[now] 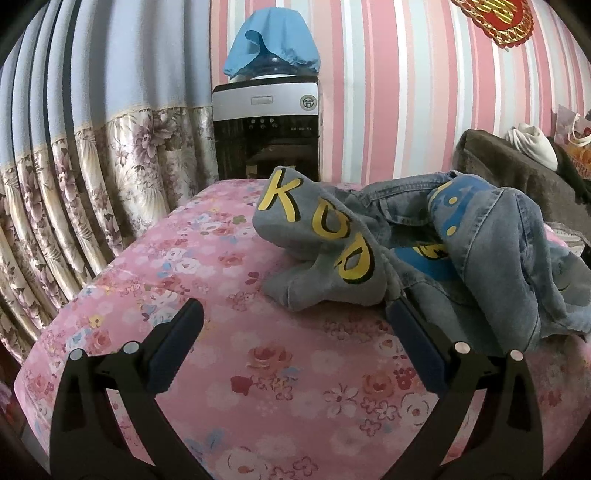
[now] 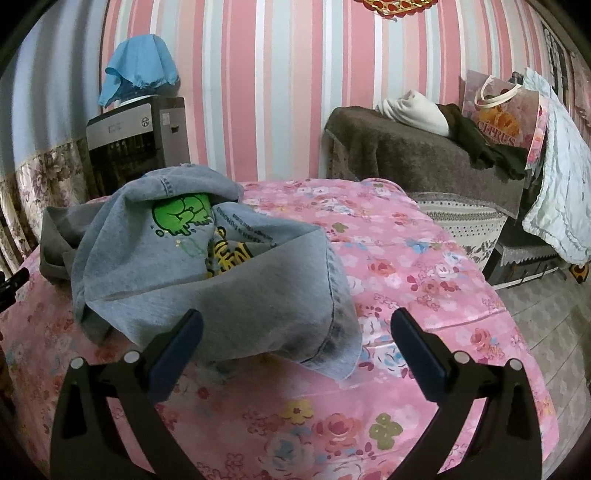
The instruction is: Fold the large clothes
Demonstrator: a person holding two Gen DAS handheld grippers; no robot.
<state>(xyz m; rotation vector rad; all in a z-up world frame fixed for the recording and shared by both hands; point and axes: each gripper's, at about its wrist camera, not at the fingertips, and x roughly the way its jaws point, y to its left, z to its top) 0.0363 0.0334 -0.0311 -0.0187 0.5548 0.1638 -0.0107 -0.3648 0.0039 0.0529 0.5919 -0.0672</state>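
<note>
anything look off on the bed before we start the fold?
Only the denim jacket: it lies crumpled in a heap on the pink floral bedspread, printed side bunched inward, nowhere flat. Both tools hang open, holding nothing.

A home bedroom: floral bedspread (image 1: 221, 258), striped wallpaper (image 2: 280, 92), curtain (image 1: 92, 147), water dispenser (image 1: 266, 122).

Red-gold wall ornament (image 1: 491, 18) cut off at top edge, water dispenser (image 1: 266, 129) base hidden behind bed (image 1: 221, 258), denim jacket (image 1: 480, 240) prints buried in folds
</note>
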